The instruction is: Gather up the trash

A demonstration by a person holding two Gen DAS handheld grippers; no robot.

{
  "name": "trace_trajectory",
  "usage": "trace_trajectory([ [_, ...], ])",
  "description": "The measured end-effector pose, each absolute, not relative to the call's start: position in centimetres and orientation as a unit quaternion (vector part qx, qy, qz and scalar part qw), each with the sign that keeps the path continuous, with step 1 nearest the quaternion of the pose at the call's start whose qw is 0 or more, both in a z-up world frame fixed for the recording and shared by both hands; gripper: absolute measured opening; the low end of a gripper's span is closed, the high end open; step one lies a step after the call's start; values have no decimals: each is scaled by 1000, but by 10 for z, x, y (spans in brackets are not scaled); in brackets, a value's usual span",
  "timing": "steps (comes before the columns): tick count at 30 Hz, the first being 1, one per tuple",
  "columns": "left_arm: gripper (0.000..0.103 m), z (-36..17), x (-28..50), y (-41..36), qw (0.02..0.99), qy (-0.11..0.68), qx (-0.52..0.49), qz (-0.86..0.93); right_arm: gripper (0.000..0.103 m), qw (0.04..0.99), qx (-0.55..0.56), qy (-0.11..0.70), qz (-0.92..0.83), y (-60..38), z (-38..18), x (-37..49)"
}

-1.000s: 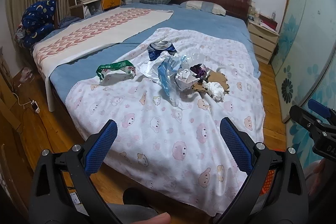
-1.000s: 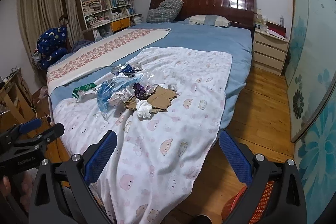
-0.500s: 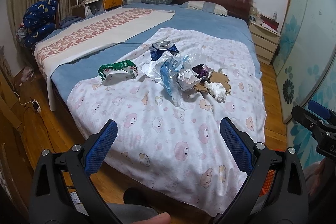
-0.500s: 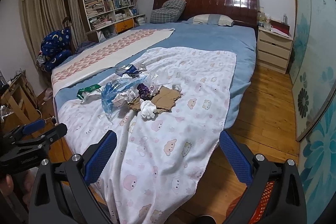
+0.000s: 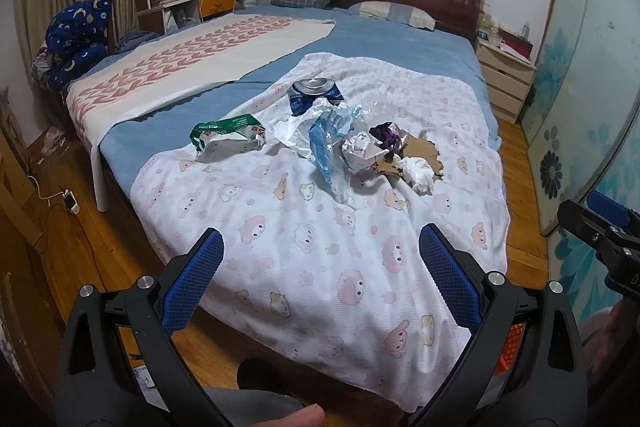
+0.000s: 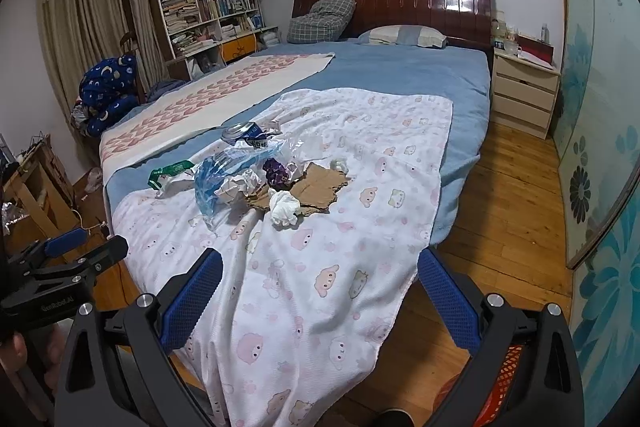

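Bare printed sheet (image 5: 320, 251) before the trash pile (image 5: 340, 143) — open approach

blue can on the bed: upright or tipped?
Roughly upright, leaning a little. The blue can shows its silver top facing up and towards the camera, body dented, at the far edge of the trash pile.

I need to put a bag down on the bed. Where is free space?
Free: the patterned sheet between the trash pile and the foot edge, and the blue cover toward the pillows. Crowded: mid-sheet, from green wrapper to cardboard.
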State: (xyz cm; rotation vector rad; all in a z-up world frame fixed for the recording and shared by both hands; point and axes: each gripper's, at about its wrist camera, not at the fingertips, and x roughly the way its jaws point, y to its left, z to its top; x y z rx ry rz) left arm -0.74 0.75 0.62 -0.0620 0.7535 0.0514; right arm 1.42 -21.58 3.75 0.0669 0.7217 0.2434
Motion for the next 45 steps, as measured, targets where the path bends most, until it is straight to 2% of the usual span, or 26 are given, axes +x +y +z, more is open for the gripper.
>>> trace_trajectory([
  [34, 97, 5, -7, 18, 928, 370, -39, 30, 96, 918, 33, 362, 157, -201, 31, 18],
  [42, 97, 1, -9, 34, 925, 375, -50, 37, 96, 899, 22, 390, 197, -173, 22, 89],
  [44, 97, 1, -9, 39, 925, 375, -53, 40, 91, 890, 25, 407, 205, -164, 14, 113],
  [45, 97, 0, -8, 43, 924, 376, -56, 44, 82, 885, 17, 417, 204, -157, 8, 127],
])
